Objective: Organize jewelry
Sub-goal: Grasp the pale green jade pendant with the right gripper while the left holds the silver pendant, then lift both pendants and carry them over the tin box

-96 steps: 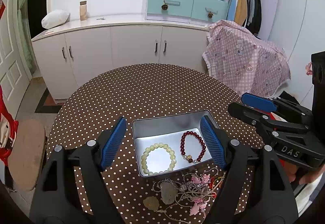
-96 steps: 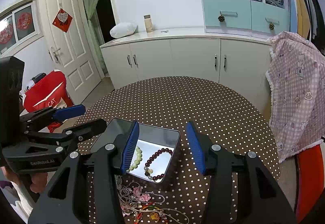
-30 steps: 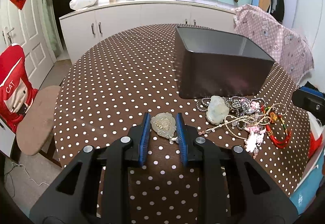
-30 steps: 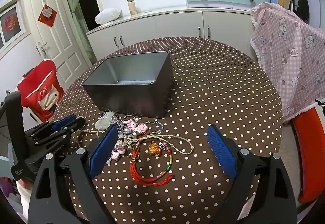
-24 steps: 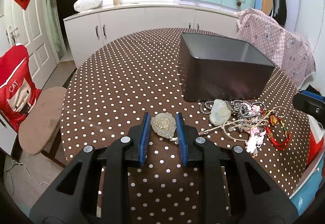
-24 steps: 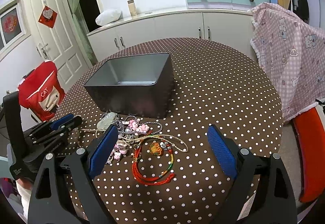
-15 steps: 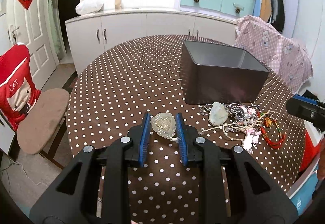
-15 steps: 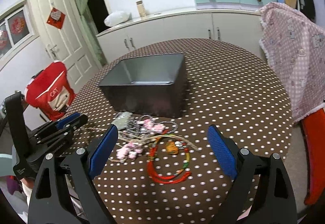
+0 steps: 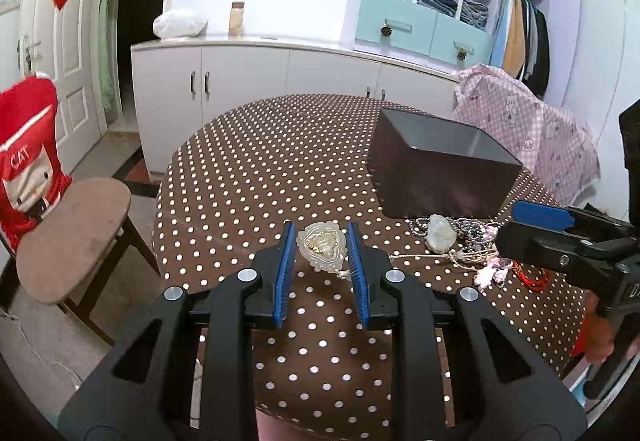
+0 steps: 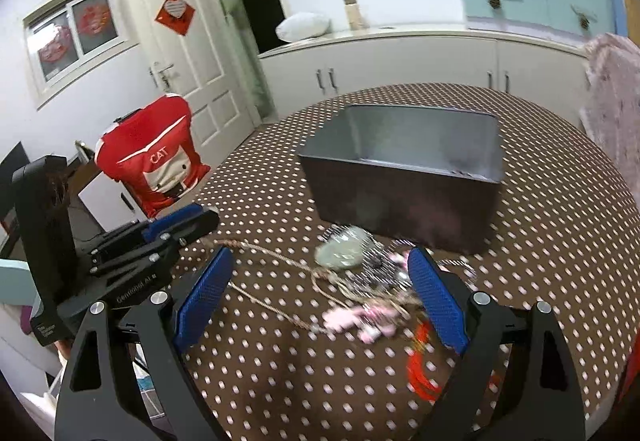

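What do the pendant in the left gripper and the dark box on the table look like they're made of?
Pendant: looks like pale carved jade or a similar stone, translucent whitish-green with a soft sheen and a yellowish centre; resin can't be ruled out.
Box: looks like sheet metal, with thin straight walls, a dull grey inside that catches light and a dark glossy outside reflecting the dotted cloth.

Bright, even room light; fisheye bending at the edges.
The right wrist view is smearing with motion blur, the left staying sharp; dark corners are vignetting both.
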Demonstrator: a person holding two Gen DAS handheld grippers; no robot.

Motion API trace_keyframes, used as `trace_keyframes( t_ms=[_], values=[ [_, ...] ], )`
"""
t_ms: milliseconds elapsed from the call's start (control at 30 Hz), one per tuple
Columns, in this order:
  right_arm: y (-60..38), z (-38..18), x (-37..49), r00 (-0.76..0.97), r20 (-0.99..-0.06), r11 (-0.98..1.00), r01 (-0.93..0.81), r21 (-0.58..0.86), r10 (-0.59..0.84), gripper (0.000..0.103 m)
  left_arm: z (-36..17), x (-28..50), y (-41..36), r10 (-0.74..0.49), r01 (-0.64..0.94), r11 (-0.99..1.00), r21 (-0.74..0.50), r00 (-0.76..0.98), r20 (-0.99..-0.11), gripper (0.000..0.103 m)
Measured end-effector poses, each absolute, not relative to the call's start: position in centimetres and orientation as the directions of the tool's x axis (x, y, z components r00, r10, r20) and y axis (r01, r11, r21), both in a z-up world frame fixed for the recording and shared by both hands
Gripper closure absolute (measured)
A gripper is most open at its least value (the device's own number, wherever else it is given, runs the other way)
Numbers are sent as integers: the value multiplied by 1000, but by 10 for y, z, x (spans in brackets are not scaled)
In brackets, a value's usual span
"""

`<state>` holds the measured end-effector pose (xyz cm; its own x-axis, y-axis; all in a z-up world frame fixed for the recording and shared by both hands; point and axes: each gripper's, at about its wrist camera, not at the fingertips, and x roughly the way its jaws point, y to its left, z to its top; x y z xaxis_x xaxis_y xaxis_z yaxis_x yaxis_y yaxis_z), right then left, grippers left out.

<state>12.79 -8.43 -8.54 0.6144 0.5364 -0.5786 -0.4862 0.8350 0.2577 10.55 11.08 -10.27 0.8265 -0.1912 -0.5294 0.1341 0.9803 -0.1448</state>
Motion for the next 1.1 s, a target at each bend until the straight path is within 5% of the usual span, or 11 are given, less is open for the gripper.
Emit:
trace_keyframes(
  t_ms=[100,267,600,1100],
  values=[
    [-72,-86,137,591,-592,824,-505,257,547,25,-109,111,117,-197,120,977,-174,815,-545,77],
    [-60,-96,151,537,-648,822,-501,270,541,55,-116,117,123,-226,125,969,-215,802,-553,77],
    [-61,-113,161,610,-725,926,-365,99,318,56,-126,133,122,-277,180,959,-221,774,-569,77],
    [-57,-117,152,639,-721,946,-316,72,268,62,-130,128,127,-366,228,924,-308,763,-532,77]
  ],
)
